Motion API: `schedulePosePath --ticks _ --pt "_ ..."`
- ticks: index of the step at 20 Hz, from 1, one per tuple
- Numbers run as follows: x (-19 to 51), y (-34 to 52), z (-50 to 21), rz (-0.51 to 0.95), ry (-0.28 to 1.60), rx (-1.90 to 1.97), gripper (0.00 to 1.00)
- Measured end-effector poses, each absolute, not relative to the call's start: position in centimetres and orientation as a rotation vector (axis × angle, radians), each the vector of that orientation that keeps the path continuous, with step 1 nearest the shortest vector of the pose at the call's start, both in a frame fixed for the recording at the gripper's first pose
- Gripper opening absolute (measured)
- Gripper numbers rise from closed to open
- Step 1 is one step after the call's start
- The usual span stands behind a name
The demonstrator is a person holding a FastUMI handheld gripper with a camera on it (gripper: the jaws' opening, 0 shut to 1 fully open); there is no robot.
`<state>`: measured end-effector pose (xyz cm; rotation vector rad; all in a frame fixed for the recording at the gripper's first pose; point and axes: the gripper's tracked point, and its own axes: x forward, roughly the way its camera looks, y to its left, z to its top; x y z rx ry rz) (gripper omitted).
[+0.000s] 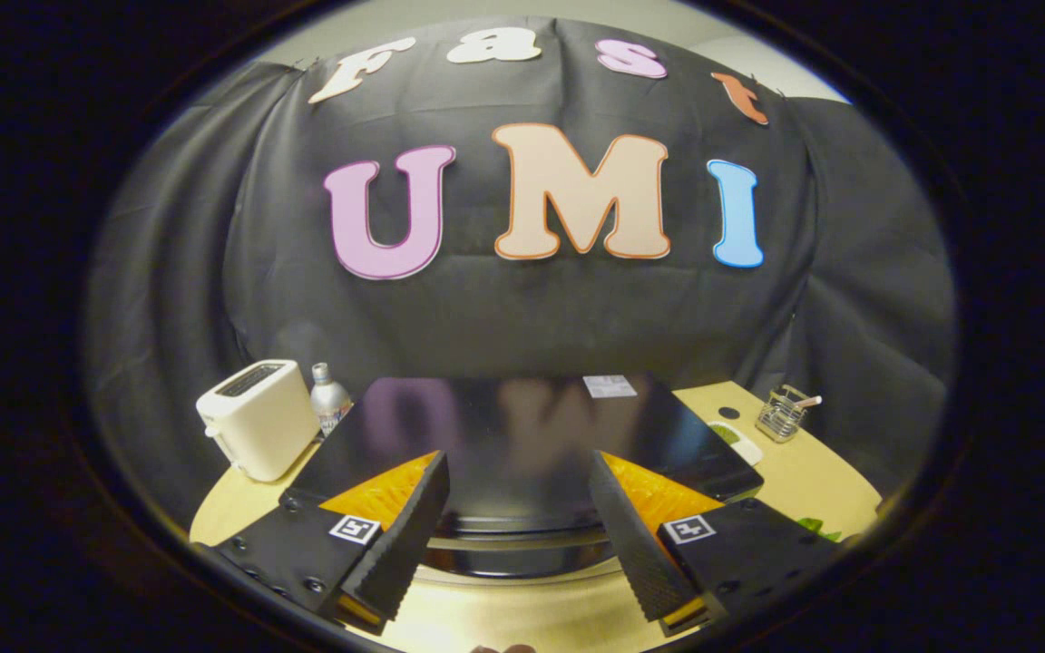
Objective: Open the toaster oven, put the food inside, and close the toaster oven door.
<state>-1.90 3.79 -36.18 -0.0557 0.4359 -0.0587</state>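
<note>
Gripper view looks down over the top of the toaster oven (522, 435) from above its front edge. Work across the scene as follows:

1. At the far left of the table (223, 517) you see a cream pop-up toaster (258, 428) with a silver bottle (329, 399) just beside it. Both stand clear of the oven's left side and play no part in this task.

2. In the middle, the oven's glossy black top runs away from you. Its handle bar (522, 541) lies across the front, just below the top edge, between and slightly beyond the fingertips. The door appears closed, so the opening step is judged not yet done.

3. Your gripper (518, 544) has its jaws wide apart and gripping nothing. The left finger (395, 544) and the right finger (633, 544) straddle the middle of the handle, probably so that a short descent places the bar between them.

4. To the right of the oven, a white dish (738, 443) holding something green sits against the oven's side, and green leaves (817, 528) lie nearer you beside the right finger. Which of these is the food to load cannot be told.

5. Farther right, a small wire holder (781, 414) stands well apart from the oven
</note>
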Motion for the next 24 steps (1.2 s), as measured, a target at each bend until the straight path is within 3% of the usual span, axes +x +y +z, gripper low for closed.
schedulePosePath --ticks 24 --pt "-7.6 2.5 -37.3 -0.072 0.434 -0.017 0.98"
